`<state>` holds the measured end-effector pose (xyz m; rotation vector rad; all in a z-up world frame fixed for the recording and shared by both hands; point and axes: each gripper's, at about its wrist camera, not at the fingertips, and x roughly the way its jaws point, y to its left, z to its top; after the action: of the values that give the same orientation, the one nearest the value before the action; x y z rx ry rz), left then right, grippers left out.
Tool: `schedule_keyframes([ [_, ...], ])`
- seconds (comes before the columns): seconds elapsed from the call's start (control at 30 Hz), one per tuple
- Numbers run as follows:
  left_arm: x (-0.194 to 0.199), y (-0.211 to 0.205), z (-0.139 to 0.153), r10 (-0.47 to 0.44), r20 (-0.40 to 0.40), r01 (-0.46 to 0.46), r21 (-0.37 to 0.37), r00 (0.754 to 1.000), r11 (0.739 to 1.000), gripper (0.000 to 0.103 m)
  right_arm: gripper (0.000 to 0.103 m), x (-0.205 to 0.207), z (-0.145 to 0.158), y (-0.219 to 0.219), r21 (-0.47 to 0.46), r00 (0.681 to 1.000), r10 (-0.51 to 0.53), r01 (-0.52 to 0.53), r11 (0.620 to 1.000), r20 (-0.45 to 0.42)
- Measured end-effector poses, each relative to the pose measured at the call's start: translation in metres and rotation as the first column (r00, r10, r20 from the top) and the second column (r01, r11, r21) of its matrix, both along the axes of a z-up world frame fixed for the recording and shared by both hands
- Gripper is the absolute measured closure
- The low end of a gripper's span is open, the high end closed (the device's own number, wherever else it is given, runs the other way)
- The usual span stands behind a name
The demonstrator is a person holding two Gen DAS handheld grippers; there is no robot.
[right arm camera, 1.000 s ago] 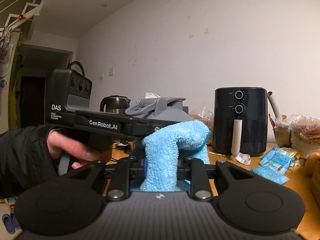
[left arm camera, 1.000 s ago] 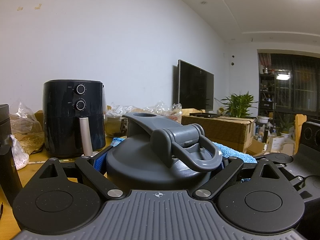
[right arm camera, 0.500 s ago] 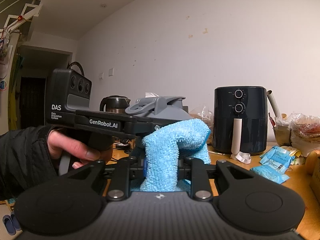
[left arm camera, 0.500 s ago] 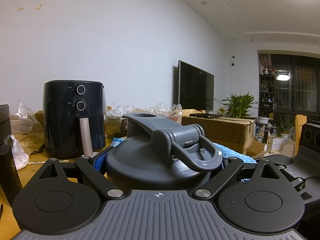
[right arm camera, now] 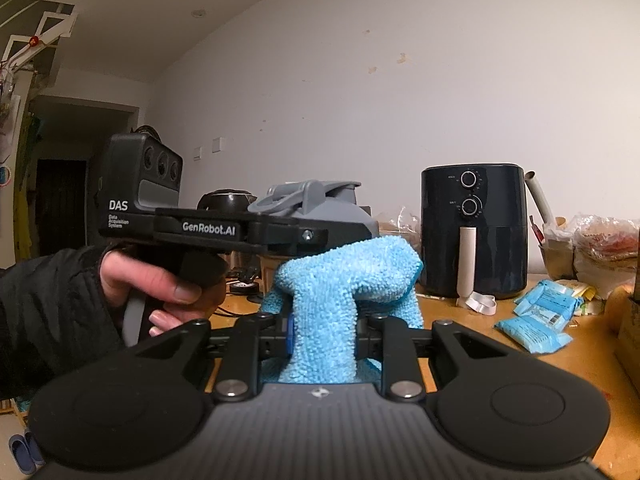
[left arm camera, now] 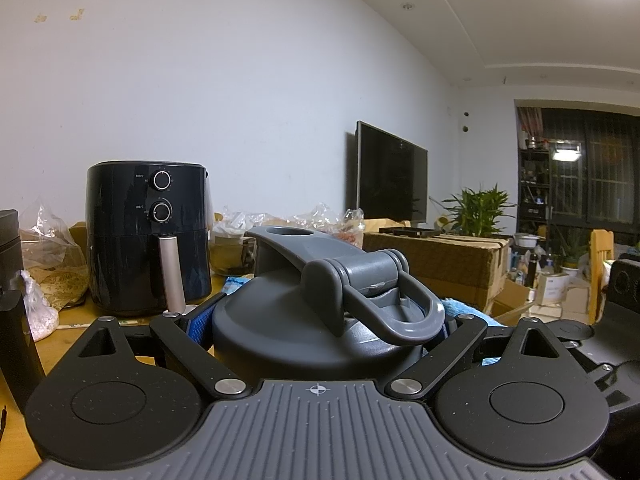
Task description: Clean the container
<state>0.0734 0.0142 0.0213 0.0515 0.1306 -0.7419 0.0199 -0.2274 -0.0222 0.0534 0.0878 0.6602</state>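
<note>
My right gripper [right arm camera: 322,344], low centre of its frame, is pinched narrow on the blue cloth [right arm camera: 344,280], which bunches up between the jaws and drapes forward against the side of the grey container [right arm camera: 340,216] at mid-frame. My left gripper [left arm camera: 320,336] sits wide around that container [left arm camera: 304,320] just under its lid [left arm camera: 340,280]; the jaws flank the body closely, and I judge they are clamped on it, though the contact itself is hidden behind the lid. In the right view the left hand [right arm camera: 160,280] holds its gripper level at centre left.

I take the step to be wiping the container's outside. To do it well I would keep the left clamp steady so the container cannot twist, press the cloth flat on the wall rather than dabbing with the bunched tip, and sweep around under the lid rim without striking the left jaws. The air fryer [right arm camera: 474,232], right of centre, stands well apart on the table [right arm camera: 500,344], so it leaves room.
</note>
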Motion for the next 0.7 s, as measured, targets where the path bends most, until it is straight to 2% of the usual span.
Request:
schedule_keyframes([
  [0.43,0.000,0.003,0.002,-0.004,-0.003,0.004,-0.001,1.000,1.000,0.008,0.082,-0.017,-0.008,-0.012,0.017,1.000,-0.013,0.013,1.000,-0.027],
  [0.7,-0.005,0.000,0.002,0.019,0.044,-0.020,0.015,0.999,1.000,0.006,0.082,-0.017,-0.010,-0.013,0.019,0.999,-0.009,0.009,1.000,-0.036],
])
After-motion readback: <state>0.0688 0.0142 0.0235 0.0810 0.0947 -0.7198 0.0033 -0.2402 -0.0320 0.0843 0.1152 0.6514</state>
